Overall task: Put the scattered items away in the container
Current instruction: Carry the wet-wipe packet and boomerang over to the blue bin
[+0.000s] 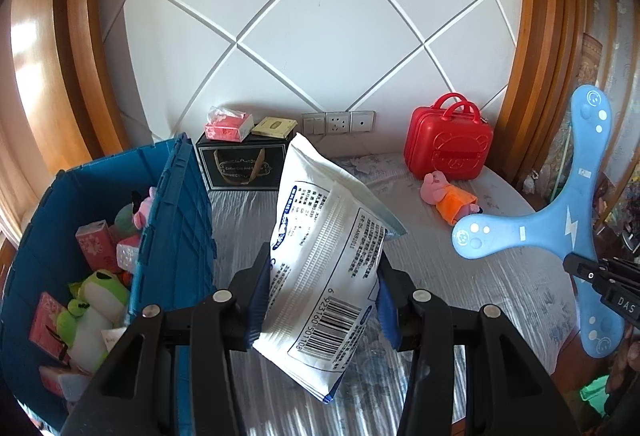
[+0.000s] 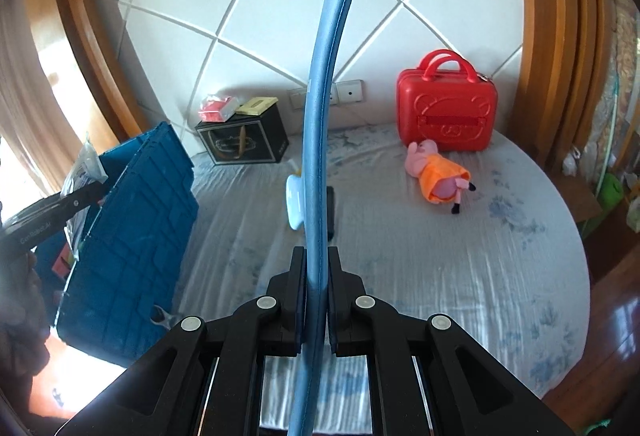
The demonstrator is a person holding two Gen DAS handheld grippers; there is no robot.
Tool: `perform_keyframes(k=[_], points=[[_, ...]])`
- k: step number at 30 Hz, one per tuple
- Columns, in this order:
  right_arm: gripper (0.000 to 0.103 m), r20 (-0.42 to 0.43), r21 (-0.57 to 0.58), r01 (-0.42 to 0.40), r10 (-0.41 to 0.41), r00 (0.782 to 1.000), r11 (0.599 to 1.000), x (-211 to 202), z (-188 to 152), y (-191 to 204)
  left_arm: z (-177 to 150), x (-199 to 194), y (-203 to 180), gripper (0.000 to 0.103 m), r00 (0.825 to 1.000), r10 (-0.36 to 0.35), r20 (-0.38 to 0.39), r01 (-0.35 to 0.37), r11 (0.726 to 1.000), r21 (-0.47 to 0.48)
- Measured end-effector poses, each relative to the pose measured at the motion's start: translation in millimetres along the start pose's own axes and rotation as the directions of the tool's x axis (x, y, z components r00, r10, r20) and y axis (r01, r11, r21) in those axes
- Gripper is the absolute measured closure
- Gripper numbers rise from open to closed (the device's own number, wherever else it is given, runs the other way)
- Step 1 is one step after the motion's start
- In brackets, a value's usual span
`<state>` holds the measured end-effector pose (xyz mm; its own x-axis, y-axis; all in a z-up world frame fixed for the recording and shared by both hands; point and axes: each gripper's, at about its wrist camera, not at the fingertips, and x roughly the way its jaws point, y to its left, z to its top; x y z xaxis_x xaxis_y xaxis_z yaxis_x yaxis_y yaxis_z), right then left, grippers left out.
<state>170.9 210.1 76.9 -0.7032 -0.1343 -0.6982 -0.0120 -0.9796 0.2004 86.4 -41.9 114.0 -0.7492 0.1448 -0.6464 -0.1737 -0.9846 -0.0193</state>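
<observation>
My left gripper [image 1: 320,300] is shut on a white printed packet [image 1: 324,260], held above the bed just right of the blue crate [image 1: 176,220]. The crate holds plush toys and pink tissue packs. My right gripper [image 2: 317,284] is shut on a blue three-armed boomerang [image 2: 324,116], seen edge-on and upright in the right wrist view. The boomerang [image 1: 560,224] and the right gripper [image 1: 580,272] also show at the right of the left wrist view. A pink pig plush in an orange dress [image 2: 440,176] lies on the bed by the red case.
A red toy suitcase [image 2: 446,112] stands at the back right against the white headboard. A black box [image 2: 244,138] with a pink tissue pack and a beige box on top stands at the back. The round bed [image 2: 460,276] drops to the wooden floor at the right.
</observation>
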Motion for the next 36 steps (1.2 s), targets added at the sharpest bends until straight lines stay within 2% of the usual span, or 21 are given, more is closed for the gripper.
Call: perform_keyframes(k=[8, 14, 26, 36], points=[[0.094, 0.028, 0.019, 0.015, -0.015, 0.999, 1.000, 2.3, 2.4, 63.2, 11.0, -17.7, 62.7, 0.058, 0.999, -0.043, 0.021, 0.043, 0.999, 0.013], [0.094, 0.041, -0.035, -0.004, 0.005, 0.999, 0.999, 11.8, 13.1, 120.4, 13.2, -33.3, 109.4, 0.058, 0.998, -0.029, 0.055, 0.030, 0.999, -0.018], [0.094, 0.035, -0.138, -0.114, 0.120, 0.992, 0.984, 39.8, 23.7, 238.5, 0.2, -57.9, 213.6, 0.058, 0.997, 0.041, 0.072, -0.035, 0.996, -0.085], [0.094, -0.028, -0.243, -0.242, 0.242, 0.970, 0.939, 68.6, 21.6, 347.8, -22.4, -73.7, 295.0, 0.058, 0.993, 0.105, 0.058, -0.094, 0.981, -0.167]])
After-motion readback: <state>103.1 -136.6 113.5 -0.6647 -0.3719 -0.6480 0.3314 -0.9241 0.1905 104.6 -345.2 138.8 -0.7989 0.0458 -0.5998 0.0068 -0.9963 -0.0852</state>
